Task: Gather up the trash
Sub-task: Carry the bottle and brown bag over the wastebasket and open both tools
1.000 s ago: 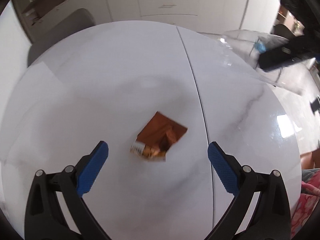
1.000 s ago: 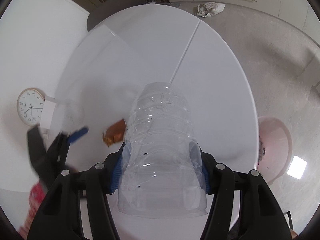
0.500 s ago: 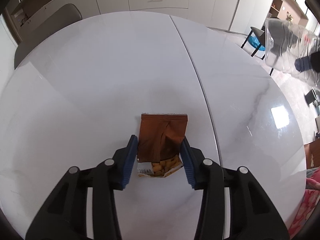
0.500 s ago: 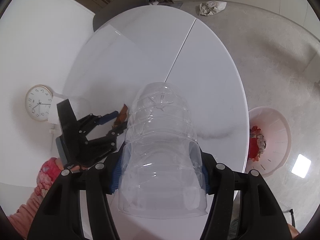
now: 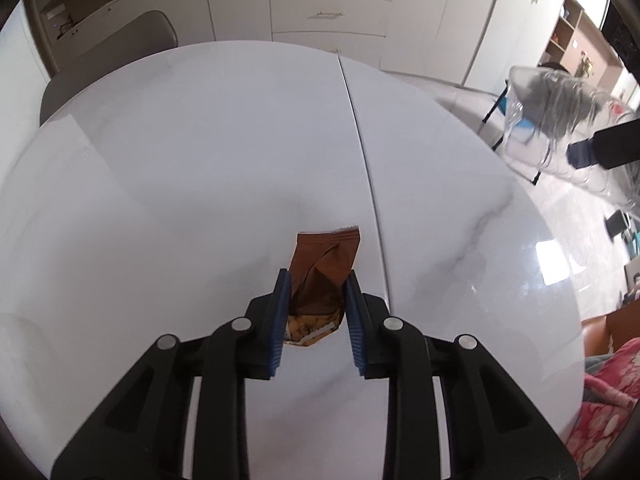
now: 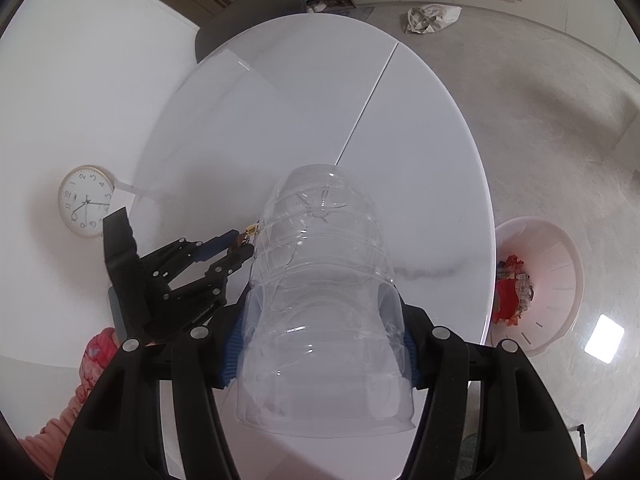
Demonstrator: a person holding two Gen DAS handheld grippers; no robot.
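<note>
White round marble table [image 5: 200, 200] in a kitchen-like room, cabinets at frame top. Left gripper [image 5: 316, 304] at lower centre has just been closing; its jaws are narrow, pinching the brown snack wrapper [image 5: 324, 268], which looks not yet lifted off the table. Right gripper [image 6: 320, 344] clamps a clear plastic bottle [image 6: 320, 288], lower centre of the right wrist view, held above the table. Pink bin [image 6: 552, 280] on the floor at right already has red trash in it. Judging progress: both items are in hand, and both are left to carry and drop in the bin.
</note>
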